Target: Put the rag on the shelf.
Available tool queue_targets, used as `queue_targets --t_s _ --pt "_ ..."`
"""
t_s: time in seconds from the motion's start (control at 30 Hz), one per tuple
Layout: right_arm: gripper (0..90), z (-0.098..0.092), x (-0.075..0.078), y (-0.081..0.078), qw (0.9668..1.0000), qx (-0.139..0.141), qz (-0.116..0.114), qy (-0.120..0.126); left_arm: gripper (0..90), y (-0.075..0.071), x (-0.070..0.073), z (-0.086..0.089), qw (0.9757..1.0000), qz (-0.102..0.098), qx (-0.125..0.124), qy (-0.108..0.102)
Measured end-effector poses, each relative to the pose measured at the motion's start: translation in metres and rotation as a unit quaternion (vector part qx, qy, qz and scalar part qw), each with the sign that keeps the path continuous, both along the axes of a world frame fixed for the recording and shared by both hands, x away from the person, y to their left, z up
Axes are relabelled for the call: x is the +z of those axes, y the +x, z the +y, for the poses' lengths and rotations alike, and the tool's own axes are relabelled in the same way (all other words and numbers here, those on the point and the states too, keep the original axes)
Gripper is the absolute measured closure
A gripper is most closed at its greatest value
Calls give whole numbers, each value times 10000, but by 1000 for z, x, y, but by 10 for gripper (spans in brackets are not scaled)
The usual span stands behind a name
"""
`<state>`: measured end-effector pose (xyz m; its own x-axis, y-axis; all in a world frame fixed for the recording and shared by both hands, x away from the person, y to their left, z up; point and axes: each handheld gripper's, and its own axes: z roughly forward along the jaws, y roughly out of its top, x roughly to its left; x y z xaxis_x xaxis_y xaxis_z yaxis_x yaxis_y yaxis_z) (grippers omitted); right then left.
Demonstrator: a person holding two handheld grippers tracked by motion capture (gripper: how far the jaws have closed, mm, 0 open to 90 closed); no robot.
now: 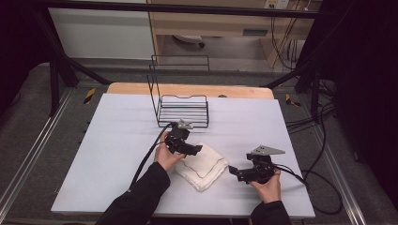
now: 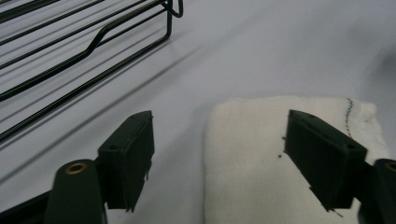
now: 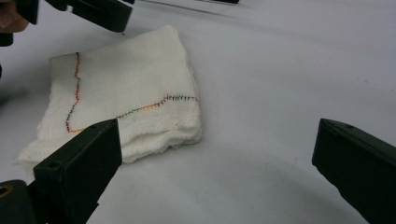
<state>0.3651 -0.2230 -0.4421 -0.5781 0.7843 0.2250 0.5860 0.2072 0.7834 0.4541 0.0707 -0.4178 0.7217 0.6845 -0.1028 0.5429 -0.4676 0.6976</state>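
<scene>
Folded cloth [image 1: 202,165] released on the table [image 1: 117,140]; both sets of fingers spread, nothing held.

High view: cloth lies flat in front of the wire rack [image 1: 183,110], left gripper [image 1: 195,149] at its far-left edge, right gripper [image 1: 233,171] just to its right.
Left gripper view: fingers [image 2: 128,156] straddle the cloth's edge, not pressing.
Right gripper view: fingers [image 3: 79,168] wide, cloth just beyond.
Judgement: regrip one cloth corner squarely, lift evenly toward the rack.

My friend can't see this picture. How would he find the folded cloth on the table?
Look at the pale table, in front of the black wire rack. Between the person's two hands lies the folded white cloth. It is the only soft thing there, with a thin coloured stitch line across it.
</scene>
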Motion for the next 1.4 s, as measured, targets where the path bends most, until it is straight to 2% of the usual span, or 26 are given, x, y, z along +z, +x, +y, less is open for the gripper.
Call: queue_targets --t_s 0.07,0.3,0.43,0.6,0.83,0.97,1.07,1.13,1.27,1.4 --pt "21 0 0 0 10000 10 10 -4 287 5 -3 -5 10000 40 12 73" --pt "27 1 -1 1 10000 -2 15 -19 514 15 -16 -13 9996 251 17 101" --pt "31 1 -1 1 10000 1 9 -34 618 19 -21 -13 9990 440 25 -61" --pt "41 1 -2 2 10000 -37 39 -42 685 21 -24 -13 9983 561 -24 -166" --pt "72 4 -4 6 9999 -110 90 54 776 20 -24 -13 9974 692 -58 -171" --pt "102 6 -5 9 9998 -144 106 127 820 17 -22 -14 9982 594 -57 -85" --pt "126 10 -5 11 9996 -166 161 160 829 13 -21 -11 9987 497 -29 -113" --pt "139 14 -5 14 9997 -153 151 100 831 10 -21 -7 9990 434 -6 -136" --pt "178 22 -6 18 9996 -158 139 164 833 5 -19 6 9988 437 101 -194" --pt "221 31 -6 23 9997 -194 135 32 831 -2 -18 21 9987 392 214 -265"
